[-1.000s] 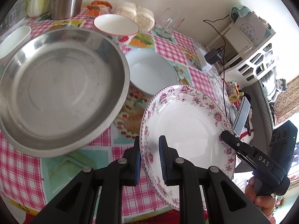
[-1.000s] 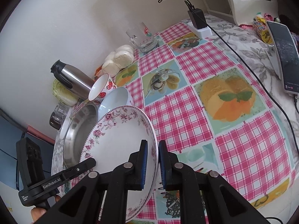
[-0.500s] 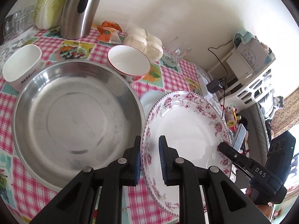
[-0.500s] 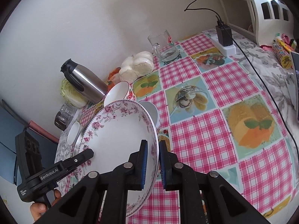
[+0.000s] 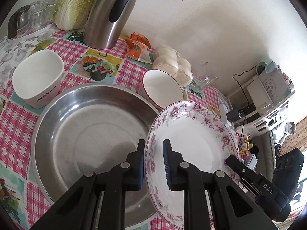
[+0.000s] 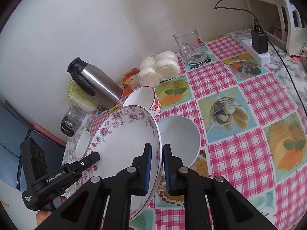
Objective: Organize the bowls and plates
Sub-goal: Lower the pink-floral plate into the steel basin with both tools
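Both grippers, left [image 5: 153, 162] & right [image 6: 155, 164], clenched on opposite rims of the floral plate [image 5: 189, 140], tilted above steel basin [image 5: 92, 134]. Level it, lower together, then release w/o scraping.

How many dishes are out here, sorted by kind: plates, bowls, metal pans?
Plates: 1, the white floral-rimmed plate held by both grippers.
Bowls: 3, the red-rimmed white bowl, the plain white round bowl, the square white bowl.
Metal pans: 1, the round steel basin.
Total: 5

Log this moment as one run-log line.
left claw: shut on floral-rimmed white plate | right claw: shut on same plate | plate: over round steel pan
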The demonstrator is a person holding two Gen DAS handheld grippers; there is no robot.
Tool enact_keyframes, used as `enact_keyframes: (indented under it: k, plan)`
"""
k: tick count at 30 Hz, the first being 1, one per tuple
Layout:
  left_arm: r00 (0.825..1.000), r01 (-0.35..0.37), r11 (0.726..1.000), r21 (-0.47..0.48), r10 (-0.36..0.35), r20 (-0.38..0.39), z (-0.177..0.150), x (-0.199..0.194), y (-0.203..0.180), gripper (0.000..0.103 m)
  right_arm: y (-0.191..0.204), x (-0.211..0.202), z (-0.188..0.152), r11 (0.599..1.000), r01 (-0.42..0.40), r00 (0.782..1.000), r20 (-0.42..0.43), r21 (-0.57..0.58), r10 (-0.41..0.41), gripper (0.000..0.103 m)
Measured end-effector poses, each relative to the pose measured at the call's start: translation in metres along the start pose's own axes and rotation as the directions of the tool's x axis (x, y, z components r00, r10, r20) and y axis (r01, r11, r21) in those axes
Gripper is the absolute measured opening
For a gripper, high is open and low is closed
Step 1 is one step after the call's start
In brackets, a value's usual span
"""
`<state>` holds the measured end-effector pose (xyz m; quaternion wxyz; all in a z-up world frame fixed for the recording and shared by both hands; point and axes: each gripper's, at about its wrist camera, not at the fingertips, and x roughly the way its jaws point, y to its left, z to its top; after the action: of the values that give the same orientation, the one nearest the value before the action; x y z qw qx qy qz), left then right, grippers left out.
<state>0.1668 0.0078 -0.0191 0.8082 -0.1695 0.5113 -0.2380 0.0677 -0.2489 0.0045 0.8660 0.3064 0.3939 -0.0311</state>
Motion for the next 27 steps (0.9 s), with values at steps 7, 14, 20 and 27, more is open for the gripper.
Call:
enact_keyframes:
  k: [7, 14, 20, 27]
  plan:
    - [1.000, -0.004, 0.999, -0.045, 0.005, 0.022, 0.019, 0.003, 0.017, 0.018, 0.016, 0.019, 0.010, 1.000, -0.008, 1.000, -0.006, -0.027, 0.008, 0.013]
    - [0.999, -0.005, 0.994, -0.106, 0.009, 0.032, 0.029, -0.001, 0.041, 0.018, 0.035, 0.036, 0.012, 0.999, -0.028, 0.999, -0.030, -0.041, 0.027, 0.013]
    - [0.999, -0.009, 0.988, -0.153, 0.016, 0.044, 0.032, -0.012, 0.063, 0.018, 0.043, 0.051, 0.002, 0.998, -0.058, 0.996, -0.075, -0.028, 0.055, 0.013]
    - [0.999, -0.018, 0.979, -0.204, 0.026, 0.034, 0.029, -0.016, 0.086, 0.018, 0.054, 0.067, -0.007, 0.998, -0.062, 0.992, -0.113, -0.021, 0.060, 0.013]
